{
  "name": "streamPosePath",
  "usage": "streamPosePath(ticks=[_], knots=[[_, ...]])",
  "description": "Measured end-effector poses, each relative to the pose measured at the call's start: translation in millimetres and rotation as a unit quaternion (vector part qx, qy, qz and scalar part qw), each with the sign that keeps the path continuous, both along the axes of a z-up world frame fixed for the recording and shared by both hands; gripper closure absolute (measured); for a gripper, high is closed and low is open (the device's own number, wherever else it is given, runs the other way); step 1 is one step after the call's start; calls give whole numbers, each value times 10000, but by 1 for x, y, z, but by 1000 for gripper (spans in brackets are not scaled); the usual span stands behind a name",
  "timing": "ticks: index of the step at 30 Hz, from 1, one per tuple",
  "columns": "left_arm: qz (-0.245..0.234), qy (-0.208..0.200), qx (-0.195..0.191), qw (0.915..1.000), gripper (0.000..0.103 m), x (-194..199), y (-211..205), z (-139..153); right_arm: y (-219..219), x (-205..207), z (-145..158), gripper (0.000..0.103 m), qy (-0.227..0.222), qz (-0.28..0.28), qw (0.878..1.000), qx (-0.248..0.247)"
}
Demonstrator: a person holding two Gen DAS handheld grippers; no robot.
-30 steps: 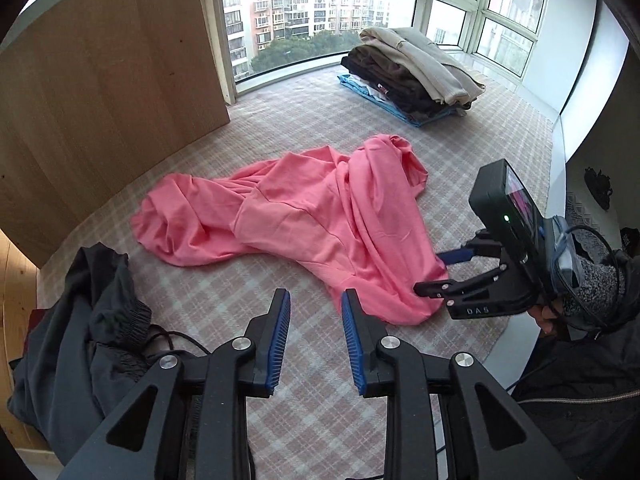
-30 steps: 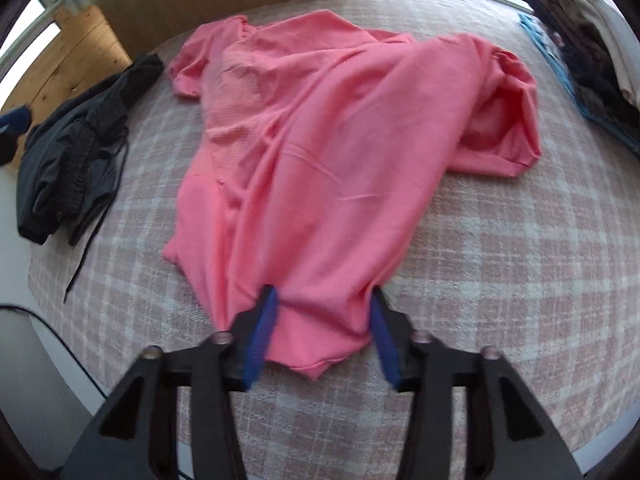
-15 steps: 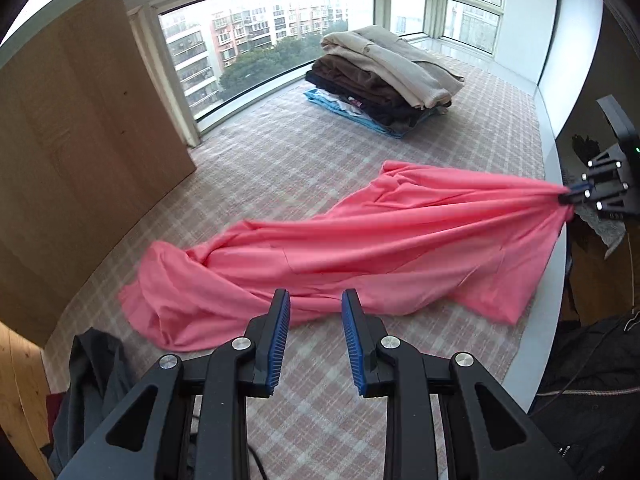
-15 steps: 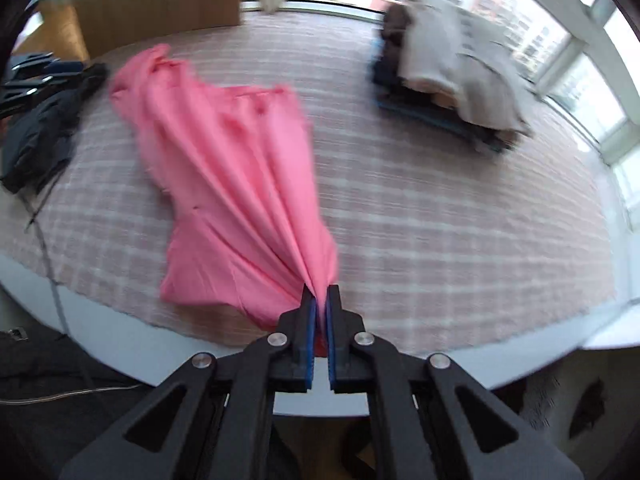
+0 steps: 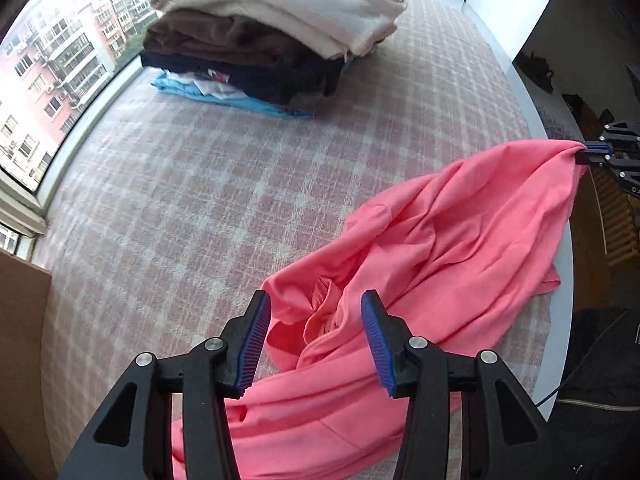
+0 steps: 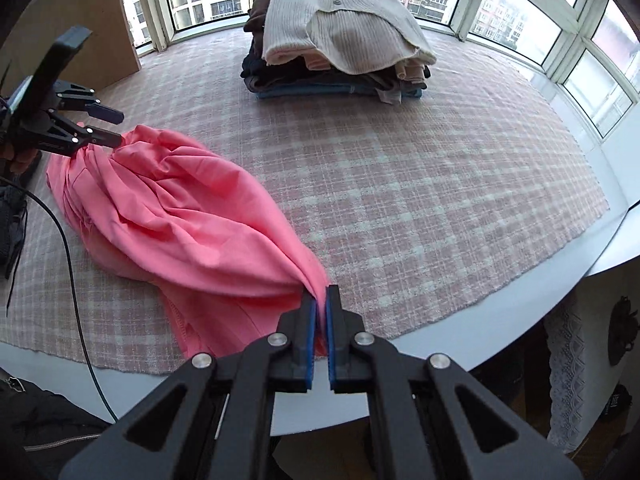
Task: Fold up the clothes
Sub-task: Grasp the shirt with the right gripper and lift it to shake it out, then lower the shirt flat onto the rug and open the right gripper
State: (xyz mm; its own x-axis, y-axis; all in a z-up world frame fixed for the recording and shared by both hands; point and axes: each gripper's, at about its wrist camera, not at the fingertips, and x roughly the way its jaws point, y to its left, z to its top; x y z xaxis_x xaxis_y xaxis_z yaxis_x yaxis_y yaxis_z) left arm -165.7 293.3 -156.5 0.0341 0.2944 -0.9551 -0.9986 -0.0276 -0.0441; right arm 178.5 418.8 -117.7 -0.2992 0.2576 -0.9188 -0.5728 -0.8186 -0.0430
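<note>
Right gripper (image 6: 319, 309) pinches 1 corner of the pink garment (image 5: 432, 264) bunched on the checked cloth (image 5: 208, 184), while the left gripper (image 5: 314, 338), jaws just spreading, hovers over another fold it probably needs to clamp.

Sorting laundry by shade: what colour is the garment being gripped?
Pink garment, plain; clearest in the right wrist view.

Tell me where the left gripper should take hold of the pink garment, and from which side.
Probably the bunched edge of the pink garment lying between the left gripper fingers, which have just been opening. Come from above: that fold stands up off the checked cloth, while the right gripper pinches the far end.
</note>
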Motion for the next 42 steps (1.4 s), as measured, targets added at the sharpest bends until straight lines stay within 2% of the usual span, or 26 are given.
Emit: streamPosePath(ticks=[3,5,6,7,10,14,18,22,24,26,28,30,32,33,36,38,40,42], knots=[[-153,43,-328,9993,58,0,14,-22,3,5,-3,99,44,-99,9999,-116],[-178,16,-438,9989,70,1,19,-32,5,3,-4,99,52,-77,9999,-133],[-151,-39,-446,9989,92,1,20,-33,5,2,-4,99,55,-59,9999,-136],[-122,-78,-432,9990,102,2,19,-32,6,1,-4,99,50,-38,9999,-133],[1,-3,-146,9999,102,4,7,-17,10,-3,-1,99,73,15,9999,-92],[520,266,530,9969,102,-5,-25,39,14,-13,17,99,245,156,9996,55],[1195,636,1141,9842,102,-31,-60,123,14,-34,50,99,417,542,9966,449],[1645,1153,1921,9606,102,-39,-115,221,13,-65,115,99,941,991,9857,986],[1791,1583,2145,9470,102,-32,-150,255,6,-81,147,99,1155,1284,9754,1367],[1924,1934,2237,9357,102,-22,-183,271,-5,-99,155,99,1258,1583,9695,1384],[2135,1998,2147,9319,102,-9,-219,261,-16,-118,156,99,1334,1868,9647,1294],[2401,1795,1858,9358,102,-4,-249,226,-30,-137,132,99,1208,2131,9635,1079],[2703,1378,1376,9429,102,-7,-270,166,-44,-154,85,99,844,2371,9653,700],[2893,1046,1114,9450,102,-7,-280,131,-51,-160,57,99,570,2473,9661,466],[3319,131,450,9421,102,1,-306,49,-71,-159,-16,98,-287,2723,9618,41],[3202,102,281,9469,102,17,-307,33,-78,-150,-40,98,-662,2838,9566,-96],[3077,81,169,9513,101,32,-306,20,-79,-141,-43,98,-754,2931,9531,-102],[2899,115,389,9562,97,34,-295,31,-75,-138,-35,90,-693,2934,9535,-15]])
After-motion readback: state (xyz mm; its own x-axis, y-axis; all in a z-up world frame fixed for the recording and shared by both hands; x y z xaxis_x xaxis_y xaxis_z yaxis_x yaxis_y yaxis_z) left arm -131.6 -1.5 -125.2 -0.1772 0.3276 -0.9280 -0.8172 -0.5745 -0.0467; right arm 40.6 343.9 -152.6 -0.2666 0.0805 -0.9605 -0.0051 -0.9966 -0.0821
